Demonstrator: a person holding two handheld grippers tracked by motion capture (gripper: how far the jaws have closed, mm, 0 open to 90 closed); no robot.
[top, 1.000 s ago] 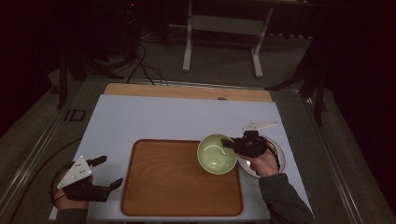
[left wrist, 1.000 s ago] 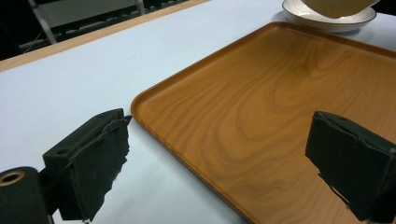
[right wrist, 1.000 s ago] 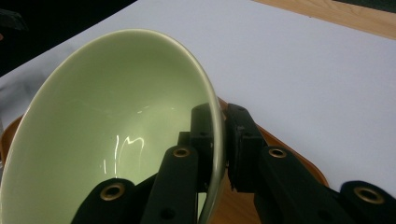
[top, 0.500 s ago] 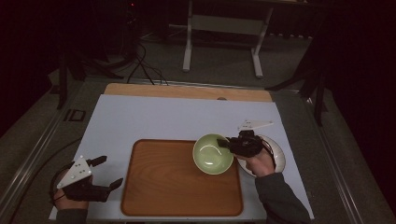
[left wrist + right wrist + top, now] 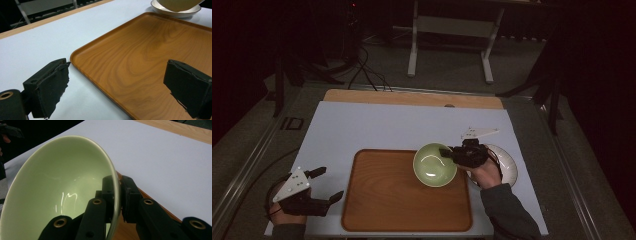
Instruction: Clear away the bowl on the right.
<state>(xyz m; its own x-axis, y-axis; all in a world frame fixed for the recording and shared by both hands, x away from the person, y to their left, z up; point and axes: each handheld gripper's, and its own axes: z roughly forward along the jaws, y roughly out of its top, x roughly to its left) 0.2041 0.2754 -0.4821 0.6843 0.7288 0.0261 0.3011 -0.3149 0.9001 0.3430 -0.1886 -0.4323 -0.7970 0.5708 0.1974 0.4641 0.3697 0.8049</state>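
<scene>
Bowl [image 5: 434, 164]: pale green, empty, glossy inside. Held above the tray's far right corner, tilted, not resting on anything as far as I can tell.
Grip: right gripper [image 5: 451, 153] is clamped on the bowl's rim, one jaw inside, one outside; clear in the right gripper view [image 5: 117, 195].
Change: vs a sec ago the bowl sits further left, off the plate and over the wood tray, w/ the right hand moved along w/ it.
Meaning: looks like a carry from plate to tray, roughly mid-way; prob next is lowering it flat onto the tray, then letting go.
Tray [image 5: 387, 210]: brown wood-grain, raised lip, bare. Plenty of room under the bowl.
Plate [image 5: 508, 165]: white w/ dark rim, just beside the tray's right edge, partly behind the right hand.
Left gripper [image 5: 324, 185]: jaws spread wide, holding nothing, parked at the tray's near left corner, same spot as before. In the left gripper view [image 5: 117, 87] the tray edge runs between its jaws.
Table [image 5: 362, 125]: light blue-grey mat over a wood top, bare beyond the tray.
In the way: nothing on the tray. Only risk I'd judge: rim-only pinch on a tilted bowl, could slip or clip the tray lip when lowered.
</scene>
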